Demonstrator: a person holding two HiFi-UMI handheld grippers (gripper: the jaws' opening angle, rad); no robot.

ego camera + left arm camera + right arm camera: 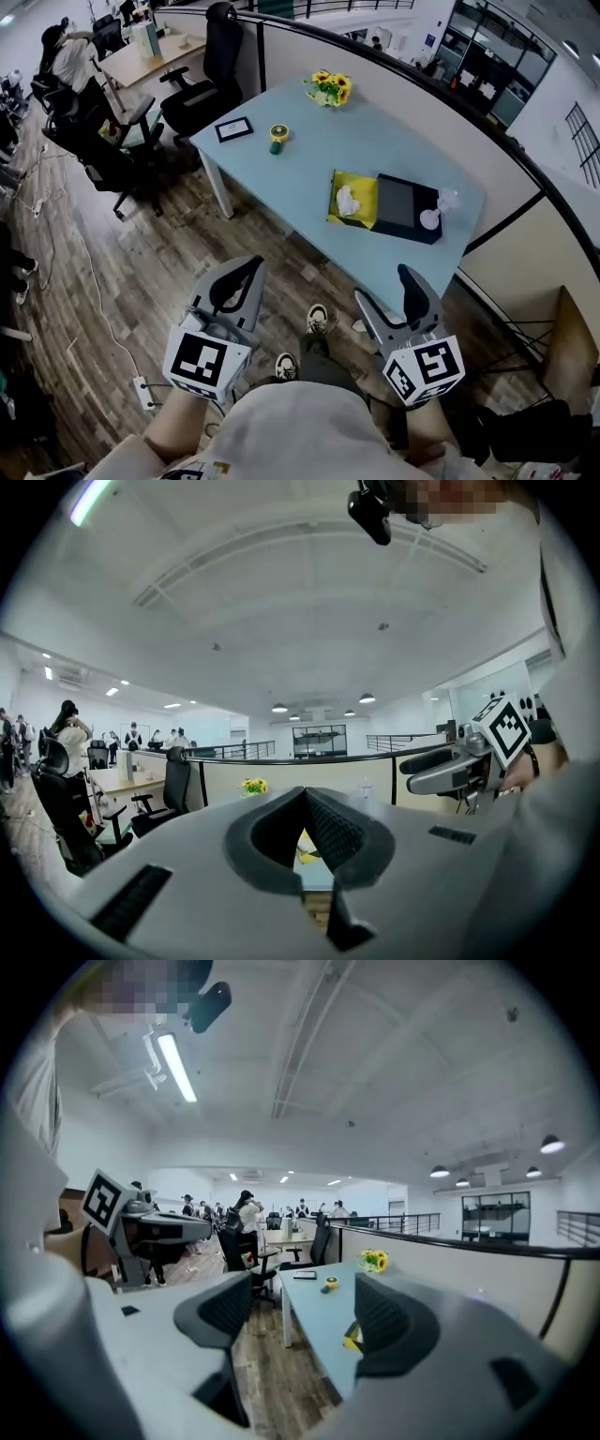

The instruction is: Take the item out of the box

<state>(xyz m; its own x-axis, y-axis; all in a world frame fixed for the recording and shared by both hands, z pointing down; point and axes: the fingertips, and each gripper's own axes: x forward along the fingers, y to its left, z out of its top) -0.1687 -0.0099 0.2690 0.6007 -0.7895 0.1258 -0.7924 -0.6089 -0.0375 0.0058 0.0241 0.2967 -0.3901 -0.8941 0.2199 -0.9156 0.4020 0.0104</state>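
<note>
Head view and both gripper views, approach not yet begun. The person stands on the wooden floor (272, 234), back from the pale blue table (309, 159), with both grippers held low and well apart from it. The left gripper (246, 278) has its jaws pressed together at the tips, nothing between them; the right gripper (388, 292) has its jaws spread and empty. The box (405, 208) lies open toward the table's right end, near the edge facing the person: a yellow half and a black half side by side. A white crumpled item (347, 200) rests in the yellow half, and two small pale things (439, 211) sit at the black half's outer edge; what these are cannot be told. Sunflowers (329, 88), a framed card (233, 129) and a small green pot (277, 139) stand toward the far left end, clear of the work. Probable hazards: the closed left gripper arriving unopened and pushing the item instead of gripping it; the light box sliding toward the near edge if it is not steadied; the pale things being knocked off the table's right end.
</note>
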